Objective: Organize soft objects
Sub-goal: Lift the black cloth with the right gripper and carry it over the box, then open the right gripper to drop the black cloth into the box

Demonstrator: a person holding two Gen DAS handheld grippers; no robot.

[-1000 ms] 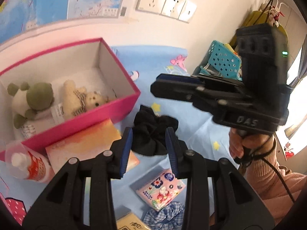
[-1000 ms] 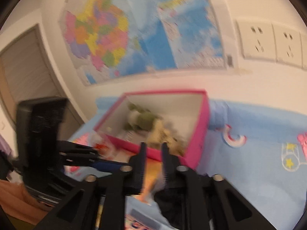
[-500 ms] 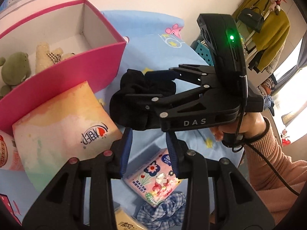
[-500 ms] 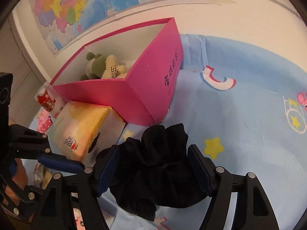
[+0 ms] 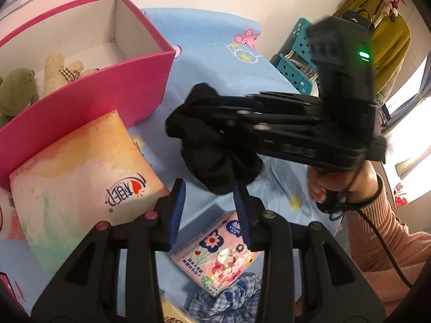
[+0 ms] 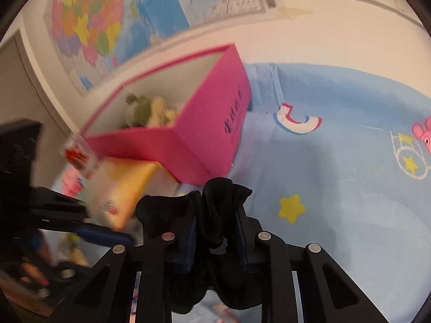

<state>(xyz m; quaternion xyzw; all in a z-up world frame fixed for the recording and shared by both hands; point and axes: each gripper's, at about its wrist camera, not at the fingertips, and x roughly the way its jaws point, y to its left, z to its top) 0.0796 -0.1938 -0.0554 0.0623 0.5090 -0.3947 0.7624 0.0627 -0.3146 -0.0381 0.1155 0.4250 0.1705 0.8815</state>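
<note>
Bed with blue cartoon-print sheet (image 5: 215, 45), several items lying on it.

Pink box (image 5: 107, 91) upper left; orange tissue pack (image 5: 80, 167) against its front wall; floral tissue packet (image 5: 218, 253) lower centre, checked scrunchie (image 5: 226, 301) touching it below.

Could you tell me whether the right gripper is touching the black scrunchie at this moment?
Touching. In the right wrist view, the right gripper has its blue pads pressed into the bunched black scrunchie from both sides.

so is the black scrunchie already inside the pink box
No, the black scrunchie is pinched in the right gripper, outside the pink box.
</note>
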